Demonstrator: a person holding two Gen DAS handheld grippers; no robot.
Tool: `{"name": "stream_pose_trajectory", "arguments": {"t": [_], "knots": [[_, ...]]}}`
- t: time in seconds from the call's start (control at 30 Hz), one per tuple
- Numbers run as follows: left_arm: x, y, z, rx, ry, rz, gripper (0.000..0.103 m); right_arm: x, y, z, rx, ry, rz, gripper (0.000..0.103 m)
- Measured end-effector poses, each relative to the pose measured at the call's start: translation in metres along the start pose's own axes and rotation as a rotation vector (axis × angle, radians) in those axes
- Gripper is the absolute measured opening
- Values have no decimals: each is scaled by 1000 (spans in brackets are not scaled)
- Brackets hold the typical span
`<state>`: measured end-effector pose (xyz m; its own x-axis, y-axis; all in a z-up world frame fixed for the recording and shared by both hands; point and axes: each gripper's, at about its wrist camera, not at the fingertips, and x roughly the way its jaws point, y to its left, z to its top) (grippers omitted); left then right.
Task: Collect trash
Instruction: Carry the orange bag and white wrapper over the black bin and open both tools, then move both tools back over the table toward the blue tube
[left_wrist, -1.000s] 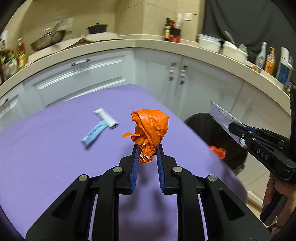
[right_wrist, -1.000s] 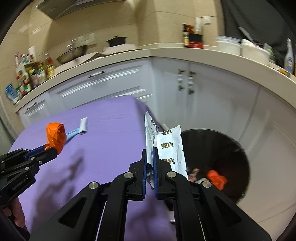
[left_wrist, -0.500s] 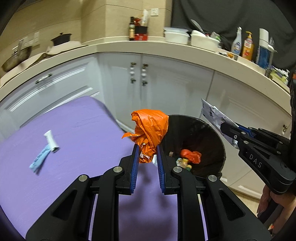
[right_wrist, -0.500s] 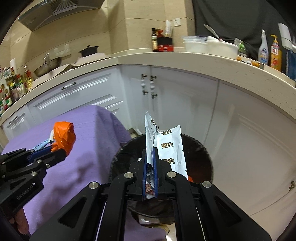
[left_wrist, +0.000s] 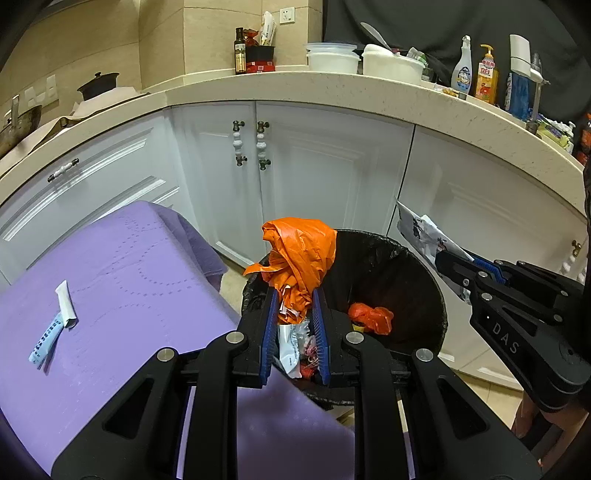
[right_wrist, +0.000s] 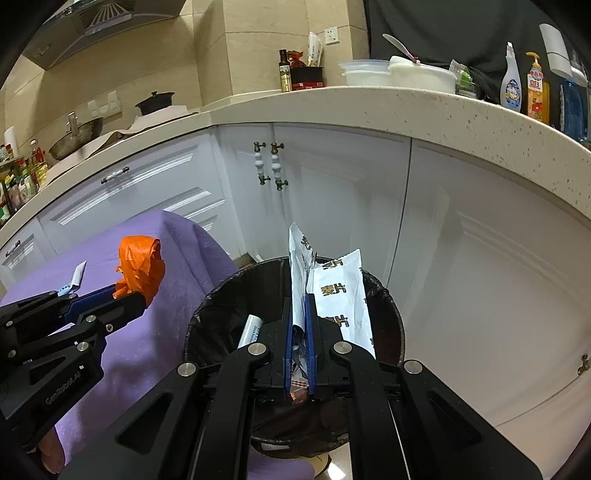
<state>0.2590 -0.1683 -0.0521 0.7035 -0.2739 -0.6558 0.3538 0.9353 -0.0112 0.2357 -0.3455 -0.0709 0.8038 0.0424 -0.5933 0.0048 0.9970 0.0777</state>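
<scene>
Trash in hand: an orange plastic bag (left_wrist: 301, 254), crumpled, and a white snack wrapper (right_wrist: 334, 291) with printed characters.
Left gripper (left_wrist: 295, 325): blue-padded fingers (left_wrist: 270, 332) closed on the lower part of the orange plastic bag, which bulges above them; held over the near rim of the bin.
Right gripper (right_wrist: 299, 339): fingers pressed nearly together, pinching the white snack wrapper upright at its lower edge, directly above the bin's opening.
Bin (left_wrist: 410, 266): round, lined with a black bag, standing on the floor beside the table's corner and in front of the white cabinets (left_wrist: 325, 173).
Bin contents: a smaller orange scrap (left_wrist: 371, 317), a white packet and some reddish bits; exactly what the reddish bits are is hard to make out. The right wrist view also shows a white tube (right_wrist: 249, 330) leaning inside.
Table (left_wrist: 122, 280): covered in purple cloth.
Left on the table: a blue-and-white tube (left_wrist: 55, 325), lying flat, well apart from both grippers.
</scene>
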Motion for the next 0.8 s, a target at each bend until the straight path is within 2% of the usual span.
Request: {"name": "stream_pose_trajectory", "arguments": {"t": [0.47,0.5,0.57,0.63,0.7,0.73,0.8], "knots": [[28,-12,12,3,8,-4,19,22,-17,2,41,4,-11,7],[30,-12,14,-1,8,-6,19,26,-18,2,46,8,-10,10],[34,-12,16,-9,7,0,22,29,-20,0,55,10,-23,27],[39,-12,18,-12,16,-1,26,30,-22,0,60,8,-31,37],[41,-11,18,-11,18,3,29,29,-24,-1,63,5,-38,40],[41,-11,18,-10,18,7,37,28,-24,-1,63,3,-40,42],[40,-10,18,-15,11,11,46,26,-24,-1,60,-1,-45,44]]}}
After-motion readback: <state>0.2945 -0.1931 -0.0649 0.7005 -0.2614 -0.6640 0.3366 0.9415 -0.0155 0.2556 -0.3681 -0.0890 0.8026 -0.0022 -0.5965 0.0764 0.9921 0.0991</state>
